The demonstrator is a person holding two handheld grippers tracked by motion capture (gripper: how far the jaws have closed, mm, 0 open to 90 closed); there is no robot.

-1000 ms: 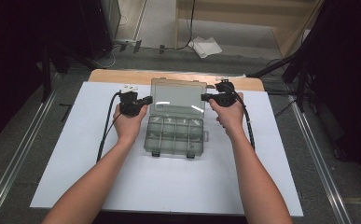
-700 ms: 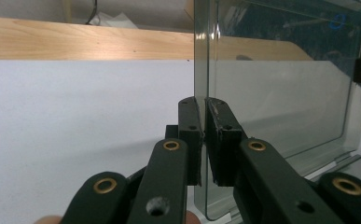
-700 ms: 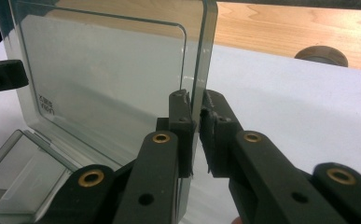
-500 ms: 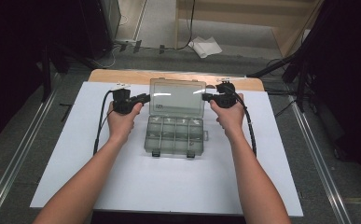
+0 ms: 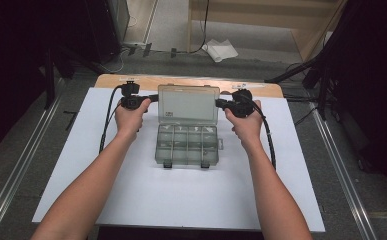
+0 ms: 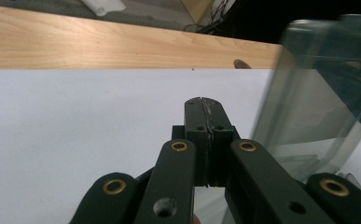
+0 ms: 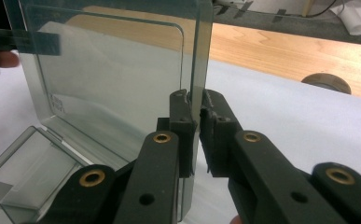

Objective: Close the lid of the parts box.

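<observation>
While the box stands open on the table:
Lid [image 5: 188, 102]: upright.
Right gripper [image 7: 194, 109]: pinching lid's edge.
Left gripper [image 6: 206, 105]: closed, empty, beside lid.
Box [image 5: 187, 145]: compartments facing up.

White sheet [image 5: 181, 200] over wooden table [image 5: 131, 81]

The left gripper [image 6: 205, 103] has its two black jaws pressed flat together, nothing between them. Just to their right stands a clear plastic lid [image 6: 315, 100], blurred, its near edge close beside the jaws; whether it touches them I cannot tell. Under and ahead of the jaws lies a white sheet [image 6: 75, 121], and beyond it a pale wooden table edge [image 6: 113, 46].
</observation>
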